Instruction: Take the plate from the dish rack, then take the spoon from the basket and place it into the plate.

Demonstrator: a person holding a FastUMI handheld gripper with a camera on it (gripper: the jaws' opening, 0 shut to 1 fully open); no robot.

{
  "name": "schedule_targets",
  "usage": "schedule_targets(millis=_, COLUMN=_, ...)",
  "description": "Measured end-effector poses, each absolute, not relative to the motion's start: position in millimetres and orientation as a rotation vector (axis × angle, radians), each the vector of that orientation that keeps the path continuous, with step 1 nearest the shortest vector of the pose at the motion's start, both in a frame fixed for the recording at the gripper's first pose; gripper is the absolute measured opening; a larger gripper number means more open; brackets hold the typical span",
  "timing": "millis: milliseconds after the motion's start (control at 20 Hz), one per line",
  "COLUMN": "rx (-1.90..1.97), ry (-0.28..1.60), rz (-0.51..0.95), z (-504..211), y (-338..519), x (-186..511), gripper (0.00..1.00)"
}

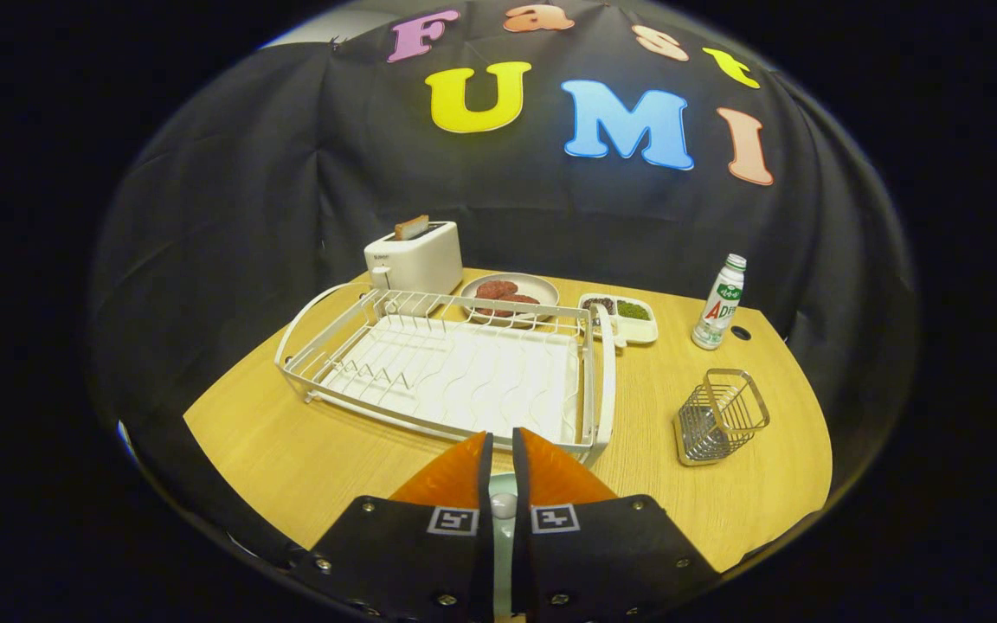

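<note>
My gripper (pixel 501 437) hovers over the near edge of the wooden table (pixel 291 450), its fingers drawn close together. A slim pale thing with a rounded end (pixel 503 506) is pinched in the narrow gap between them; it looks like the spoon's handle. Just beyond the fingertips stands the white wire dish rack (pixel 604 381), with nothing in its slots. To the right of the fingers sits the metal wire basket (pixel 721 417), which holds nothing that I can see.
Behind the rack stand a white toaster (pixel 414 255) with toast in it, a plate (pixel 543 287) bearing round patties, and a small white divided tray (pixel 644 330). A small bottle (pixel 720 303) stands beyond the basket. Black cloth walls the table's far side.
</note>
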State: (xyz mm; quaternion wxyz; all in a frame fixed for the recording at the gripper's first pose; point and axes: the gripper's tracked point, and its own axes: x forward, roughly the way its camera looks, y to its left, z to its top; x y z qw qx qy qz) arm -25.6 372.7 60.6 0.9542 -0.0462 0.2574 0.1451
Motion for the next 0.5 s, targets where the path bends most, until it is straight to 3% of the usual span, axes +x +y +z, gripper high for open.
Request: schedule_targets(millis=500, rx=0.023, ry=0.480, rz=0.208, z=73.0, y=314.7, x=-25.2, gripper=0.21)
